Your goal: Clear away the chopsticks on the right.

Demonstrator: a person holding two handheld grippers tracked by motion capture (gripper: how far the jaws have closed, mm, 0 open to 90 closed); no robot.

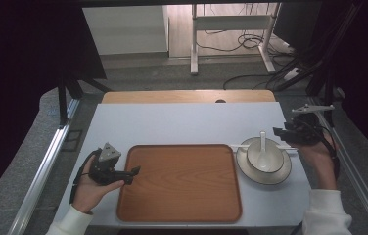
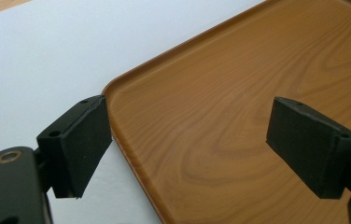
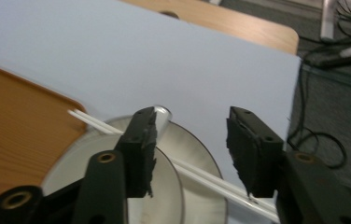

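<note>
A brown wooden tray point(image 1: 179, 183) lies at the table's near middle. To its right stands a white plate point(image 1: 280, 174) with a white bowl point(image 1: 265, 159) on it and a white spoon point(image 1: 263, 141) in the bowl. White chopsticks point(image 1: 238, 146) lie across the plate's far rim. My left gripper point(image 1: 134, 173) is open, its jaws on either side of the tray's left rim point(image 2: 117, 140), with nothing between its pads. My right gripper point(image 1: 279, 133) hovers open over the plate's far right edge. In the right gripper view the chopsticks point(image 3: 201, 175) run under the gap between the jaws, untouched.
The white tabletop point(image 1: 172, 122) stretches behind the tray, with a bare wooden strip point(image 1: 187, 96) at its far edge. Metal rails point(image 1: 45, 166) flank both sides. Cables point(image 1: 250, 41) and a table's legs are on the floor beyond.
</note>
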